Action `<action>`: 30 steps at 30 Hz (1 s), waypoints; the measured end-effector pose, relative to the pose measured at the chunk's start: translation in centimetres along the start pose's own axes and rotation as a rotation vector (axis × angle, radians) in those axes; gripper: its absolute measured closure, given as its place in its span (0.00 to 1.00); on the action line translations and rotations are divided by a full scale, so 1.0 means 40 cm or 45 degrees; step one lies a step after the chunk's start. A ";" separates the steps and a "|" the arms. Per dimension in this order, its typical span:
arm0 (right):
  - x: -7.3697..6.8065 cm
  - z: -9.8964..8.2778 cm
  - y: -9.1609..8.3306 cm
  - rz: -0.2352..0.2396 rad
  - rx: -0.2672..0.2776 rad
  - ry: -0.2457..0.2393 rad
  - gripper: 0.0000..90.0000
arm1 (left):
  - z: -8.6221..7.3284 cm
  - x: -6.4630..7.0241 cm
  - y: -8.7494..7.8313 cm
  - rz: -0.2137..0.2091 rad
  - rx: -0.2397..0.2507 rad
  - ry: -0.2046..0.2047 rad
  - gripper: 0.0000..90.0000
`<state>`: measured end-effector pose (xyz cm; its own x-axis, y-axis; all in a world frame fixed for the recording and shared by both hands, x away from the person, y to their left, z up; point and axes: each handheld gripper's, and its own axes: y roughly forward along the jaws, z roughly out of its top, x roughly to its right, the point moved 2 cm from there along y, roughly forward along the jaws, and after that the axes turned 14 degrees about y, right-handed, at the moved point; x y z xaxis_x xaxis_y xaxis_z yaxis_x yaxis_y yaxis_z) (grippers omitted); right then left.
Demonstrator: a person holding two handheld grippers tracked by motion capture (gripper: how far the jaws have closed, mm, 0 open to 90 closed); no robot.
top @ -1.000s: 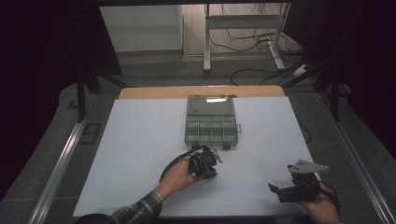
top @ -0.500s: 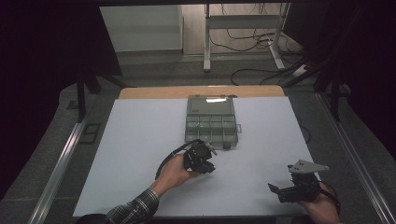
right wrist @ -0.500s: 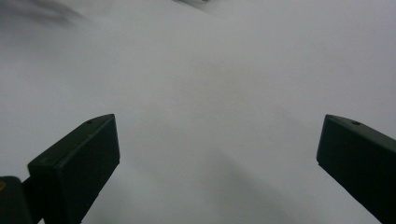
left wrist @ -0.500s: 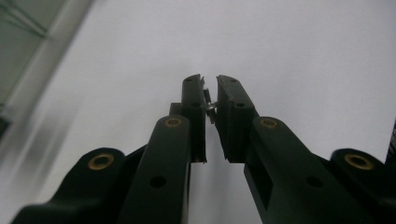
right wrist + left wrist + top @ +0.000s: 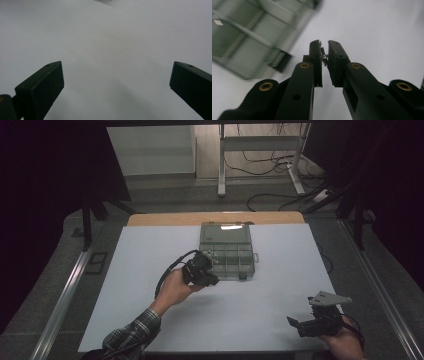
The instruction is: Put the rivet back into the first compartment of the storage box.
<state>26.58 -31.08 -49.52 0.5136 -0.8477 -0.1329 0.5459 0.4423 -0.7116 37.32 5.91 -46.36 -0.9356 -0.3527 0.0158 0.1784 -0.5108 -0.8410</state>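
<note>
the left gripper (image 5: 206, 270) hovers at the near left corner of the green compartment box (image 5: 227, 250), its jaws pinching a small metal piece (image 5: 324, 58), possibly a screw, though it is too small to tell. the box lies on the white table (image 5: 150, 250). at the near right edge, the right gripper (image 5: 116, 82) has jaws spread wide over bare table.
</note>
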 end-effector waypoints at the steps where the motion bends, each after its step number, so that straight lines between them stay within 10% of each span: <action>1: 0.000 0.000 0.000 0.000 -0.001 0.000 0.00 | 0.000 -0.012 -0.004 0.016 0.001 -0.008 0.91; 16: -0.001 0.000 0.002 0.004 -0.015 -0.008 0.00 | -0.001 -0.186 0.003 0.180 0.049 -0.171 0.91; 30: -0.001 0.000 0.003 0.009 -0.021 0.000 0.00 | -0.017 -0.260 0.065 0.219 0.053 -0.282 0.89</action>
<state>26.62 -30.99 -49.61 0.5177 -0.8444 -0.1378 0.5314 0.4435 -0.7218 47.32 8.77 -49.07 -0.8017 -0.5977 -0.0035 0.3455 -0.4586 -0.8187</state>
